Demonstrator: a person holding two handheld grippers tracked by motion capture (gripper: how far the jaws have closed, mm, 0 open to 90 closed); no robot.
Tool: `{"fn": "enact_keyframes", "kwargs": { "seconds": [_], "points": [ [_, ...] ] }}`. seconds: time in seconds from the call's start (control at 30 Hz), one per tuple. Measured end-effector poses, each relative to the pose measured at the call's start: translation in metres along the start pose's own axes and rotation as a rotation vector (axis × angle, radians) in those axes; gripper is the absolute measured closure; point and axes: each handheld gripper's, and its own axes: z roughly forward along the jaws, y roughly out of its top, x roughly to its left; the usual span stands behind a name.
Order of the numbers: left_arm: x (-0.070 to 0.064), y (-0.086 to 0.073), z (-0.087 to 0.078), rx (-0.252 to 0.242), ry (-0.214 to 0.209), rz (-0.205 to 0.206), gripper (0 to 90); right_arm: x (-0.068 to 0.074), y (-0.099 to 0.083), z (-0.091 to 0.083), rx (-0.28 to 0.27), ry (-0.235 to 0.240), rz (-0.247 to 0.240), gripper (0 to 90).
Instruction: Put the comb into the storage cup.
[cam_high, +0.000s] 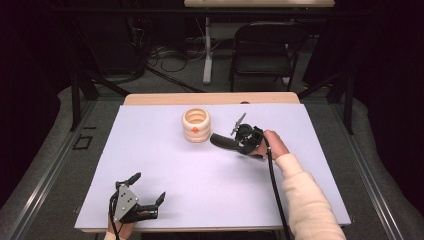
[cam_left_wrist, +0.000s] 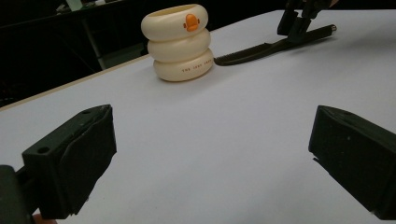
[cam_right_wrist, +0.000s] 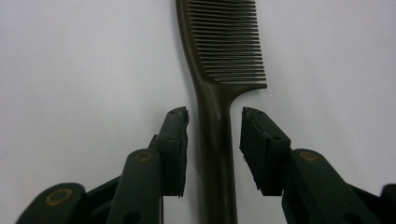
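Two claws here: right claw (cam_right_wrist: 214, 140) sits spread around the comb (cam_right_wrist: 219, 93) handle, not pinching it, comb flat on the tabletop (cam_high: 165, 165) beside the cup (cam_high: 196, 125). Left claw (cam_high: 148, 189) spread wide, holding nothing.

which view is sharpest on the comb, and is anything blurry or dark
Right gripper view: the comb is crisp, teeth countable, with soft shadow beside its handle. Left gripper view: the near jaws are slightly soft and the cream ringed holder is sharp. High view: the white table is evenly lit and the surroundings are dark.
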Motion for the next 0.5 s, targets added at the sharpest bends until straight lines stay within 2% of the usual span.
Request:
{"fn": "enact_keyframes", "kwargs": {
  "seconds": [0.13,0.5],
  "points": [
    [0.0003,-0.0001,-0.0002,0.0,0.001,0.001,0.8,0.0007,0.0034,0.0035,0.022,0.001,-0.016,65.0],
    [0.0003,-0.0002,-0.0002,0.001,0.0,0.002,0.8,-0.0001,0.005,0.0106,0.063,-0.005,-0.003,67.0]
  ]
}}
